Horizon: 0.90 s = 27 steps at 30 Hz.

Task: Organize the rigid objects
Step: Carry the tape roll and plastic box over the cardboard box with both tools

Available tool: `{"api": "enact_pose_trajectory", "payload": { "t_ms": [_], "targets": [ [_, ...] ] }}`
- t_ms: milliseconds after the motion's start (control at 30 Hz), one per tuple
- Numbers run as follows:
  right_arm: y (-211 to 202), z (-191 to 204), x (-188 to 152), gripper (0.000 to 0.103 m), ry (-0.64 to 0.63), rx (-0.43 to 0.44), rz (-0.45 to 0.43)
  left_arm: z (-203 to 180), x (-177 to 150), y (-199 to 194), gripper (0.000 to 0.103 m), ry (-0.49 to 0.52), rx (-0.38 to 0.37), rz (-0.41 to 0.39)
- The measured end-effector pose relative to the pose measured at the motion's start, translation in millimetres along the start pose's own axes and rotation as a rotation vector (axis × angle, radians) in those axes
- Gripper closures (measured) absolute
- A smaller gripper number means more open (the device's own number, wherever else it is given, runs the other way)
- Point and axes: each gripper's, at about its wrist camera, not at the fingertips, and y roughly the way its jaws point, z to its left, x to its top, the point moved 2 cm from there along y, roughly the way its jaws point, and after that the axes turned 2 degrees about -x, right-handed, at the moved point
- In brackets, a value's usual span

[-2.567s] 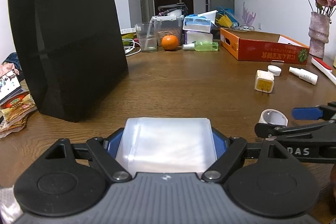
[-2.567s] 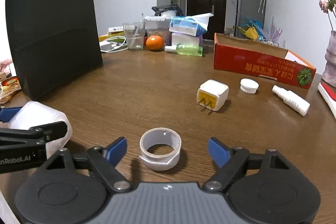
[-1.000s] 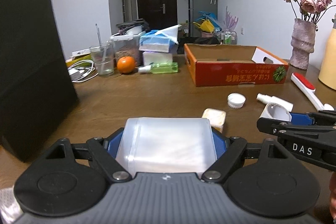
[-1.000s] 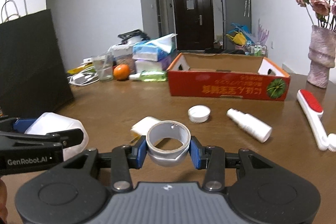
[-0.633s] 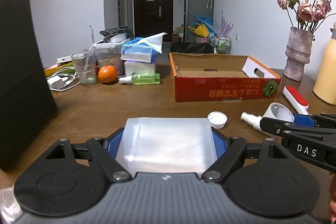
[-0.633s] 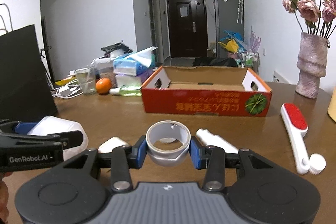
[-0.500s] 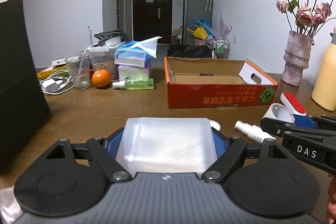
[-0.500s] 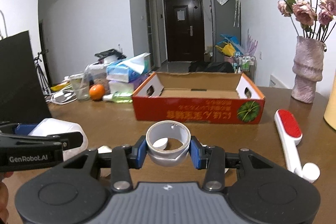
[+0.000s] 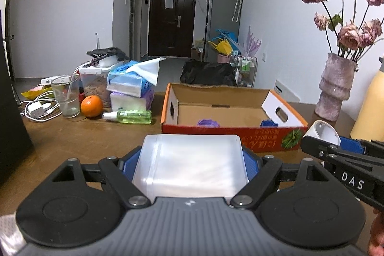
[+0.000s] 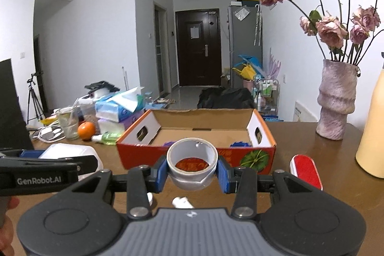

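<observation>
A: Two tongs, both loaded. Left tongs (image 9: 190, 166) clamped on translucent plastic box (image 9: 192, 166), right tongs (image 10: 192, 170) clamped on tape roll (image 10: 192, 163).

B: Where are they?

A: Both held above the surface (image 9: 96, 136), just before the open cardboard box (image 9: 230, 138). Lint brush (image 10: 304, 170) lies right.

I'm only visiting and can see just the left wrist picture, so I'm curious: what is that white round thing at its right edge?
Observer: A hollow roll of grey-white tape, clamped by the right gripper between its blue pads.
Operator: Anything lying on the table beside it?
Observer: Yes, a red-faced white plastic lint brush lies on the brown wooden table to its right.
Operator: And far left?
Observer: A black camera tripod stands on the floor by the wall.
</observation>
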Motion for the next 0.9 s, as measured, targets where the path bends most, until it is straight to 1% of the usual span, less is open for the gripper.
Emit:
{"api": "enact_pose_trajectory", "payload": {
  "t_ms": [233, 433, 600, 700, 900],
  "targets": [
    [15, -11, 15, 0.062, 0.019, -0.016, -0.023, -12, 20, 19, 0.020, 0.001, 0.004, -0.026],
    [34, -22, 24, 0.062, 0.046, -0.027, -0.022, -19, 30, 38, 0.020, 0.000, 0.010, -0.025],
    [50, -31, 33, 0.062, 0.053, -0.037, -0.033, -23, 41, 58, 0.020, -0.022, 0.017, -0.032],
    [61, -36, 40, 0.062, 0.065, -0.041, -0.038, -24, 47, 70, 0.020, -0.040, 0.023, -0.037],
    [88, -41, 51, 0.062, 0.067, -0.044, -0.026, -28, 58, 92, 0.020, -0.043, 0.036, -0.038]
  ]
}}
